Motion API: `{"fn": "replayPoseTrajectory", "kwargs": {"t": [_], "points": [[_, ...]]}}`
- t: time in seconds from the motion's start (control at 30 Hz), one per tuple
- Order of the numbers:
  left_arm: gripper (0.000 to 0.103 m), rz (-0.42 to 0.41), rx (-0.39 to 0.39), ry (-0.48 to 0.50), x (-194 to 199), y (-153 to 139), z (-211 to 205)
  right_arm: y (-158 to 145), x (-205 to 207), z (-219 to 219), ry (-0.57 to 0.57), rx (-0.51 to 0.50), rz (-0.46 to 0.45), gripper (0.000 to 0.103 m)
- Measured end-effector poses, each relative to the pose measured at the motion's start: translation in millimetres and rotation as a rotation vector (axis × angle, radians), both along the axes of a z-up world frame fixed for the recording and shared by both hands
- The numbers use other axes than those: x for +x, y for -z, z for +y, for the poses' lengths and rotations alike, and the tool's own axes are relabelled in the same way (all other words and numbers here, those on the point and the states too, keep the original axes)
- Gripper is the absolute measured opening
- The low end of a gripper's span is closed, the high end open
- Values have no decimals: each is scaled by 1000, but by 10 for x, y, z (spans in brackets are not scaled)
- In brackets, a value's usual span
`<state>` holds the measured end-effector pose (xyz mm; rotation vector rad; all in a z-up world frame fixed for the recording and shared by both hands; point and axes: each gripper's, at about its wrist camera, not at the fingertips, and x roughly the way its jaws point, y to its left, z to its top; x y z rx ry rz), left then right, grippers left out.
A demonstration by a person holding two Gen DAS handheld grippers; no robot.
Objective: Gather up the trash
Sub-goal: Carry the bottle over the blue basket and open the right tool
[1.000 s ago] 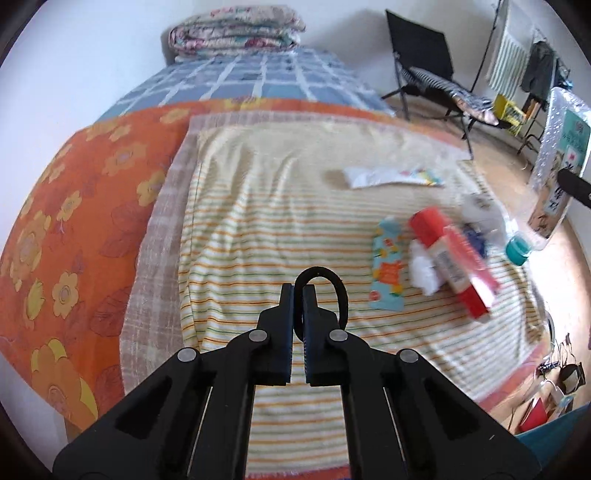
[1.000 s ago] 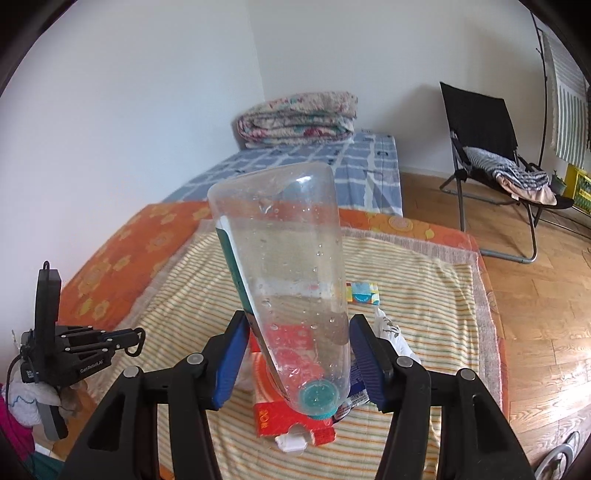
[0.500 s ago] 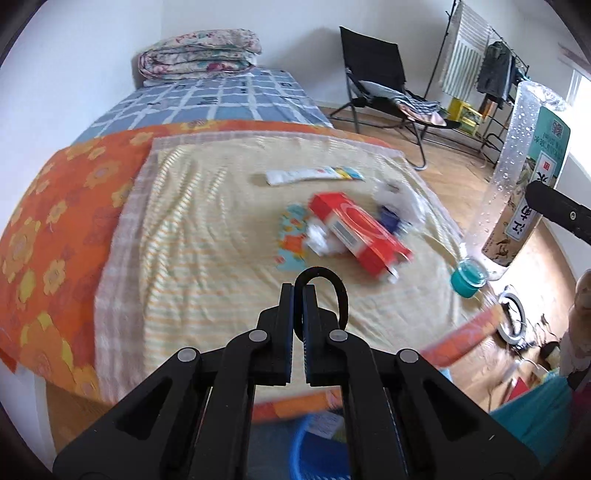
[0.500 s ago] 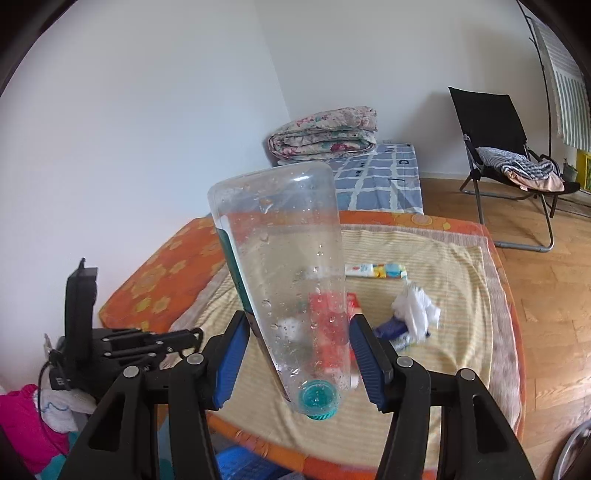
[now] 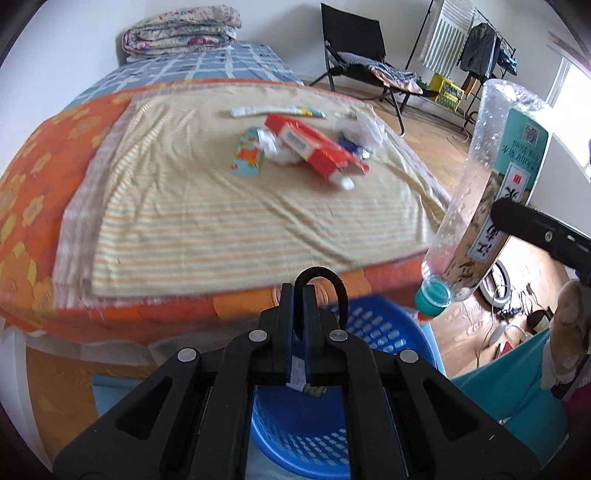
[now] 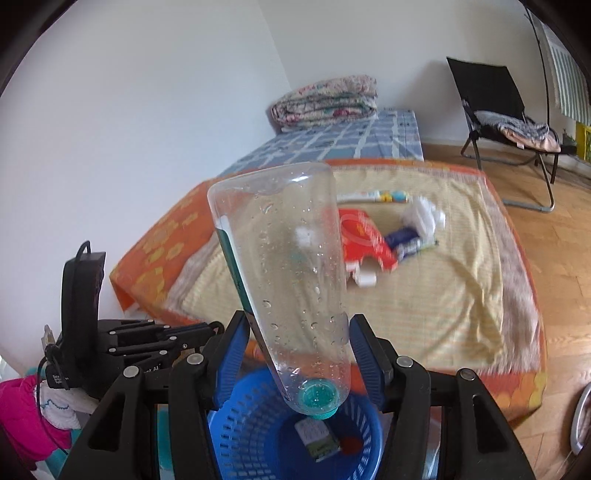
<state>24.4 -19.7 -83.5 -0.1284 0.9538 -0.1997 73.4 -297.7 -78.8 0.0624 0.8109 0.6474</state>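
Observation:
My right gripper is shut on a clear plastic bottle with a teal cap, held cap down above a blue basket on the floor. The bottle also shows in the left wrist view, over the basket. My left gripper is shut and empty, just above the basket. A small carton lies in the basket. On the bed lie a red box, a patterned packet, crumpled white tissue and a long wrapper.
The bed has a striped sheet over an orange flowered cover. A folded quilt lies at its far end. A black folding chair and a clothes rack stand beyond. A teal bin stands right of the basket.
Both grippers have pulled back from over the bed to the floor side. The blue basket has come into view beneath them. The bottle stays clamped in the right gripper.

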Motion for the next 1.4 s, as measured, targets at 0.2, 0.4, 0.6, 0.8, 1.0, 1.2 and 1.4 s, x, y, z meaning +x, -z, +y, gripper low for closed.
{"fn": "replayPoseTrajectory", "kwargs": {"t": [0.2, 0.4, 0.6, 0.8, 1.0, 1.2, 1.4], "points": [[2, 47, -6, 11, -145, 219, -94, 310, -143, 4, -1, -32, 68, 58], [2, 95, -5, 17, -261, 418, -160, 540, -270, 20, -1, -64, 114, 58], [2, 138, -9, 7, -330, 588, -172, 731, -341, 47, -5, -91, 160, 58], [2, 166, 8, 17, -385, 697, -219, 900, -389, 78, -11, -115, 205, 58], [8, 188, 24, 28, -407, 750, -264, 1032, -411, 88, -14, -129, 248, 59], [34, 201, 32, 20, -410, 802, -256, 1094, -419, 90, -9, -138, 274, 60], [34, 210, 30, 9, -400, 820, -221, 1065, -422, 86, -4, -137, 263, 62]]}}
